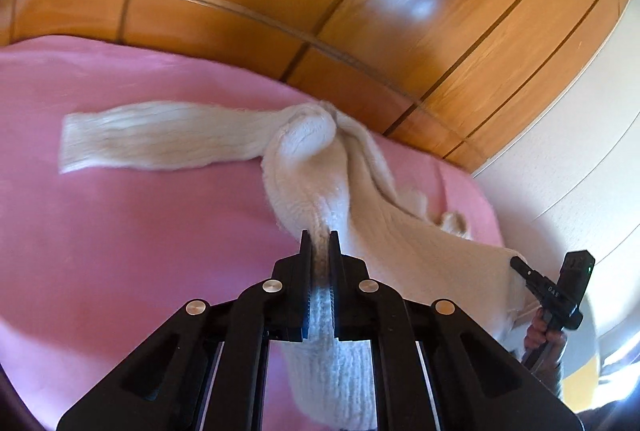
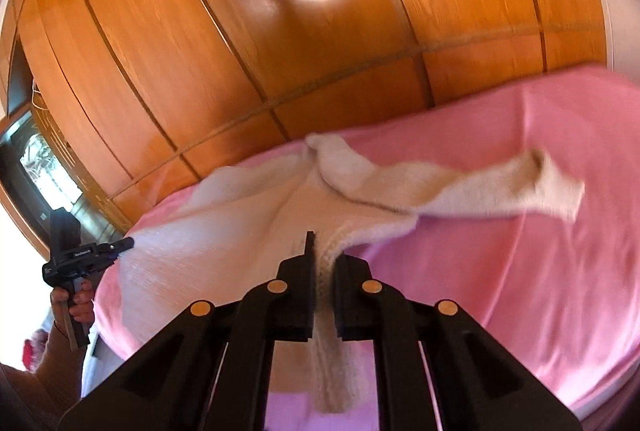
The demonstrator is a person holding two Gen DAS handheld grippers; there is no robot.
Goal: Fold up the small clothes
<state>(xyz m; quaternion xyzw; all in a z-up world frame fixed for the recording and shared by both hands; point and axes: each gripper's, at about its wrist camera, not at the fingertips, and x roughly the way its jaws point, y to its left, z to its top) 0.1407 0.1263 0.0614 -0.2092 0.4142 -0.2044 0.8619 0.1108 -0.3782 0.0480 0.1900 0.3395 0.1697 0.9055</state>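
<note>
Presently, a cream knitted sweater (image 1: 304, 167) is held lifted above the pink blanket (image 1: 120, 231) by both claws. In the left wrist view, the left gripper (image 1: 320, 239) is seen at lower centre, its jaws narrowed onto a bunched fold of the knit. One sleeve (image 1: 160, 139) is laid flat across the blanket toward the left of the frame. The right gripper (image 1: 520, 265) is visible at the lower right edge, pressed against the garment's hem; its jaw state cannot be told there. In the right wrist view, the right gripper (image 2: 324, 247) is clamped narrowly on the knit at lower centre. A wooden wardrobe (image 2: 280, 31) fills the upper frame.
</note>
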